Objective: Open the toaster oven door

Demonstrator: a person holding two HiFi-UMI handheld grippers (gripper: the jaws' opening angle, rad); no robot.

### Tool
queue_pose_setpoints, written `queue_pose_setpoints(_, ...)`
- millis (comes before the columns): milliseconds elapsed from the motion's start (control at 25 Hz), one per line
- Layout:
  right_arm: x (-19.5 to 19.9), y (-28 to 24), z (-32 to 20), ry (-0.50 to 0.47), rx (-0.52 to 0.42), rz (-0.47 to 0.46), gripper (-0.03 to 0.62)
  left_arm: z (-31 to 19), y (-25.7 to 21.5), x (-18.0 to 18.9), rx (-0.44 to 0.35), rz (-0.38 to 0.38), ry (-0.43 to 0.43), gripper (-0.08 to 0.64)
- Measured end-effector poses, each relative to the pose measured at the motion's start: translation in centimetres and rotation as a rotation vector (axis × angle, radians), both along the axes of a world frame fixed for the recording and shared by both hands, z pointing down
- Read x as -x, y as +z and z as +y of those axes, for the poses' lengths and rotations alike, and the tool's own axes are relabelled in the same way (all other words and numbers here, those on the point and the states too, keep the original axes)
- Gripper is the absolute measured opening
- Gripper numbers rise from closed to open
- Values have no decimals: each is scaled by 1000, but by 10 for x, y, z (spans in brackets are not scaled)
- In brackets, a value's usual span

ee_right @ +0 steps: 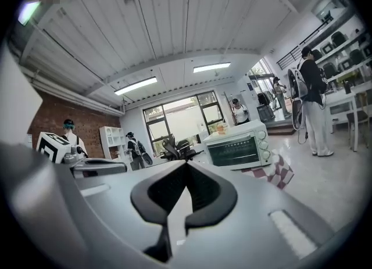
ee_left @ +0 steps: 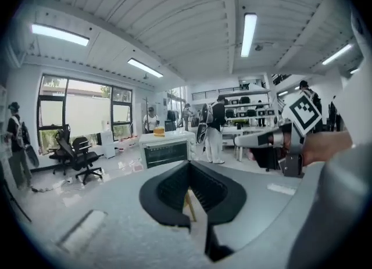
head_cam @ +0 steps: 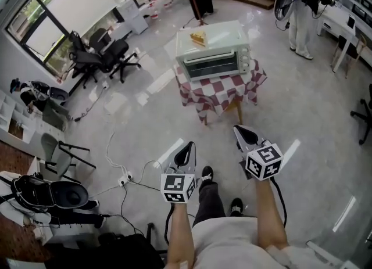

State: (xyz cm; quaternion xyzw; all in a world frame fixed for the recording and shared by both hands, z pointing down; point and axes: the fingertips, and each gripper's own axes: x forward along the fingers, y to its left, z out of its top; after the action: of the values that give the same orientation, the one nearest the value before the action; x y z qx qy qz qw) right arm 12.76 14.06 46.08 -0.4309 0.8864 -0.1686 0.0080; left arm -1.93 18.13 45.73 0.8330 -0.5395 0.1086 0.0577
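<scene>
Pale toaster oven [head_cam: 214,58] door shut; only my head view shows floor power strip [head_cam: 125,178]. Left gripper [head_cam: 188,147], right gripper [head_cam: 239,131] closed, empty.

Bare floor [head_cam: 218,133] lies open toward the toaster oven [head_cam: 214,57] at twelve o'clock. Office chairs [head_cam: 107,56] crowd ten o'clock, and a standing person [head_cam: 302,27] blocks two o'clock.

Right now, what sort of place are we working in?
Probably an open office or lab workspace: office chairs beside large windows, and a toaster oven on a checkered-cloth table mid-floor.
</scene>
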Motion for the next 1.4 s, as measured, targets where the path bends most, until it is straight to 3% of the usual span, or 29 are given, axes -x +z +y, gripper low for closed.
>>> queue_pose_setpoints(80,-1,3,-8,7,8,-4,3,-14,-8,2,-32,80,14,5)
queue_pose_setpoints(160,-2,7,-17,19,18,4,3,-28,-8,6,-33,108,14,5)
queue_pose_setpoints(360,-1,12,-52,78,30,5,3,-75,9,17,38,51,38,5)
queue_pose_setpoints(560,16,31,-82,134,53,7,3,-125,20,39,84,60,101,6)
queue_pose_setpoints(1400,140,61,-187,225,147,193,3,-267,80,167,251,172,247,6)
